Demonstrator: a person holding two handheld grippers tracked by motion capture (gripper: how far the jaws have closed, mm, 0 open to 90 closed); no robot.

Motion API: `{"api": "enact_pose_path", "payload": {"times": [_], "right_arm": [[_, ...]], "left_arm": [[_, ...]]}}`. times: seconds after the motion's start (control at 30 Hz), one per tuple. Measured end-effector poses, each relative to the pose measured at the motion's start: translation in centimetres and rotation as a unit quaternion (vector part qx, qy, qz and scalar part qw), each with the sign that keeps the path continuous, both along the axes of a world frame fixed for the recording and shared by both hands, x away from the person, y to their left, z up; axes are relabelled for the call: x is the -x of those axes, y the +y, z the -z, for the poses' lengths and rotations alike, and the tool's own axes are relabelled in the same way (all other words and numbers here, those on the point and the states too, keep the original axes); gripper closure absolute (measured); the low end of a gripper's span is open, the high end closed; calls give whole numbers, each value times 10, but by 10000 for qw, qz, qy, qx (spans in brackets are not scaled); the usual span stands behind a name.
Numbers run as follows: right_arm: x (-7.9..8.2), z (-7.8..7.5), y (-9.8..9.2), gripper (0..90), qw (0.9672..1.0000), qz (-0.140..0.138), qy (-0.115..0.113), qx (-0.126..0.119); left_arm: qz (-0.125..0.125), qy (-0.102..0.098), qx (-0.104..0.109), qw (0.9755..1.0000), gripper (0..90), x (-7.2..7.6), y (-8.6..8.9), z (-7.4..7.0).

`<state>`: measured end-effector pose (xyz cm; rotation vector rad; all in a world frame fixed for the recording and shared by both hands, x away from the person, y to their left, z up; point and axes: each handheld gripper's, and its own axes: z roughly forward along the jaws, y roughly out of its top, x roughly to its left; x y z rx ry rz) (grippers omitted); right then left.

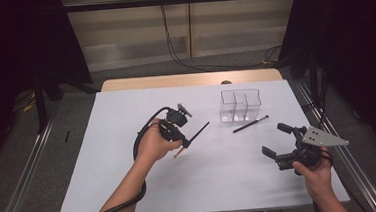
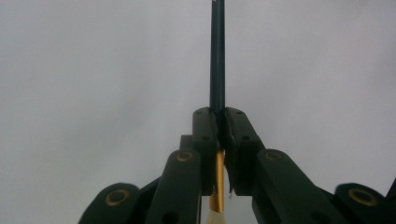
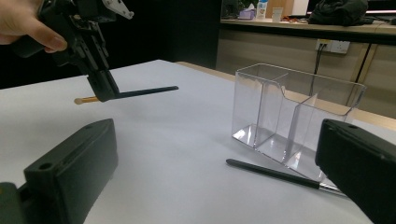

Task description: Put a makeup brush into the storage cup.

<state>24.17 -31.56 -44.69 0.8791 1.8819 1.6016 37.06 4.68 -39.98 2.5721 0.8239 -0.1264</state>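
My left gripper [image 1: 183, 141] is shut on a thin brush [image 1: 198, 132] with a dark handle, a gold ferrule and a pale tip, and holds it off the white table. In the left gripper view the handle [image 2: 217, 56] runs straight up out of the shut jaws [image 2: 222, 121]. The right gripper view shows that gripper [image 3: 105, 91] with the brush [image 3: 144, 92] level above the table. My right gripper [image 1: 274, 139] hovers open at the right with nothing between its jaws [image 3: 217, 140]. A second dark brush [image 1: 251, 124] [image 3: 275, 173] lies in front of a clear three-compartment box [image 1: 240, 105] [image 3: 299, 112].
The white table top [image 1: 131, 190] has a wooden strip [image 1: 189, 80] along its far edge. Metal rails [image 1: 25, 167] run along both sides. Cables [image 1: 183, 61] hang down the wall behind.
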Motion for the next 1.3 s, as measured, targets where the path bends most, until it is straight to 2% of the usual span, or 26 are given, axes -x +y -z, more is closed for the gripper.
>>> {"api": "enact_pose_path", "payload": {"times": [0.2,0.47,0.6,0.73,0.83,0.93,1.03,1.1,1.17,1.2,1.3], "right_arm": [[-1,-2,4,0,10000,-10,-29,80],[-3,-4,13,0,9997,-107,-13,197],[-6,-3,18,0,9994,-199,108,267],[-10,-3,22,0,9987,-270,280,337],[-14,-4,26,0,9975,-330,400,490],[-16,-4,29,0,9963,-439,494,542],[-19,-4,32,0,9942,-540,681,630],[-21,-4,33,0,9931,-592,728,706],[-25,-4,35,0,9916,-688,793,755],[-26,-5,37,0,9908,-737,813,796],[-30,-8,42,0,9869,-912,916,962]], "left_arm": [[243,-8,92,9997,838,5,-7,-6],[542,30,23,9985,838,10,-16,-1],[598,51,73,9982,838,13,-19,-1],[693,36,-15,9976,837,14,-19,-3],[715,34,-9,9974,838,14,-20,-3],[764,50,-59,9970,838,15,-21,-3],[770,63,-46,9970,838,17,-23,-3],[835,57,-71,9965,837,17,-24,-3],[828,51,-55,9965,837,18,-25,-2],[900,50,-86,9959,837,18,-25,-2],[914,77,-93,9957,837,18,-25,-2]]}}
